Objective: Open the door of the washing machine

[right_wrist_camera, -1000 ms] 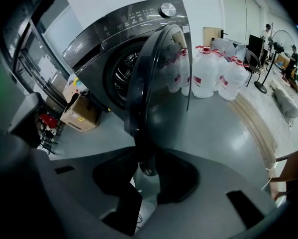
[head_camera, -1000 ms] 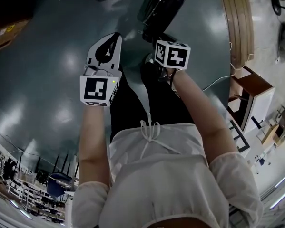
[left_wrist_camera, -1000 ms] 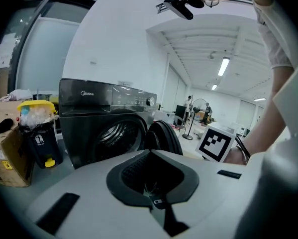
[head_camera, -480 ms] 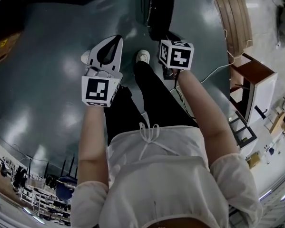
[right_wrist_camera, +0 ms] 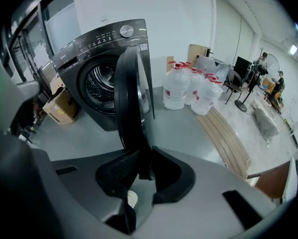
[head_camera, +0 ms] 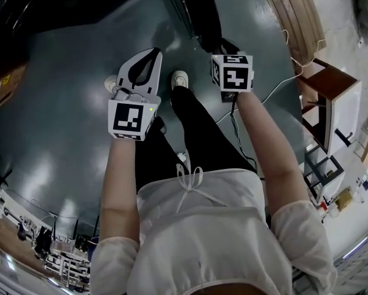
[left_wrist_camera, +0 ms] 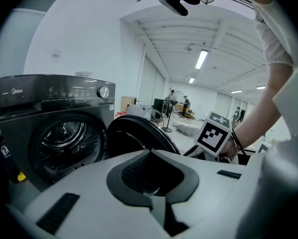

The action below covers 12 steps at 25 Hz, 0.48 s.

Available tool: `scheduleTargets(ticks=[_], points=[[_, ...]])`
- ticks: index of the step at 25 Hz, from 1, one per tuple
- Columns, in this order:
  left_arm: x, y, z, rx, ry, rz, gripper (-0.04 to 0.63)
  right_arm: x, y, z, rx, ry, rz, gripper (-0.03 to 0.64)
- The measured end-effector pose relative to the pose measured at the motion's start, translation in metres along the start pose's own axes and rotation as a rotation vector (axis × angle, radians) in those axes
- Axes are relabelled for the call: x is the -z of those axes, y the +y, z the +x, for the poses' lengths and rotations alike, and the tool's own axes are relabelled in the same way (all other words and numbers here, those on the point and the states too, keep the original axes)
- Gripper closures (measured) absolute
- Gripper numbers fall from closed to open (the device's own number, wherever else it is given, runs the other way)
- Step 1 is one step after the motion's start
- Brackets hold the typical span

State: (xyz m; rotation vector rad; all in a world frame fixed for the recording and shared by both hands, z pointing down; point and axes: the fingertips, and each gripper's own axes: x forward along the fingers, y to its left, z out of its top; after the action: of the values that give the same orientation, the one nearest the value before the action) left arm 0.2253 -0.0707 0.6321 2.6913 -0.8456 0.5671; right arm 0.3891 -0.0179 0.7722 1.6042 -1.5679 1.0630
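The dark washing machine (left_wrist_camera: 54,128) stands with its drum showing and its round door (left_wrist_camera: 139,138) swung wide. In the right gripper view that door (right_wrist_camera: 131,98) is edge-on and its rim runs down between the pads. My right gripper (right_wrist_camera: 143,171) has just been closing and is shut on that rim. In the head view only its marker cube (head_camera: 233,72) shows, just below the door (head_camera: 196,8). My left gripper (left_wrist_camera: 151,193) is shut on nothing, hanging over the floor left of the door, its tips (head_camera: 152,55) together.
Several large water bottles (right_wrist_camera: 188,91) stand right of the machine and a cardboard box (right_wrist_camera: 64,106) left of it. Wooden boards (head_camera: 294,17) lie on the floor to the right, near a brown cabinet (head_camera: 331,97). A white cable (head_camera: 276,91) crosses the floor. The person's shoe (head_camera: 179,77) is between the grippers.
The floor has slid past under both grippers as the person stepped. The door has drifted up and left in the head view, with the right gripper staying at its edge.
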Motion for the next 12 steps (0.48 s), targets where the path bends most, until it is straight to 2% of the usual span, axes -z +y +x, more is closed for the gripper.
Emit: scheduleTargets(ticks=[5,12], points=[[-0.024,-0.015,0.024,0.020,-0.018,0.023,0.574,-0.008,-0.032,-0.001,0.006,-0.008,-0.061,0.546],[-0.031,-0.024,0.050,0.057,-0.010,0.035,0.574,-0.019,-0.074,0.000,0.065,-0.007,-0.057,0.543]])
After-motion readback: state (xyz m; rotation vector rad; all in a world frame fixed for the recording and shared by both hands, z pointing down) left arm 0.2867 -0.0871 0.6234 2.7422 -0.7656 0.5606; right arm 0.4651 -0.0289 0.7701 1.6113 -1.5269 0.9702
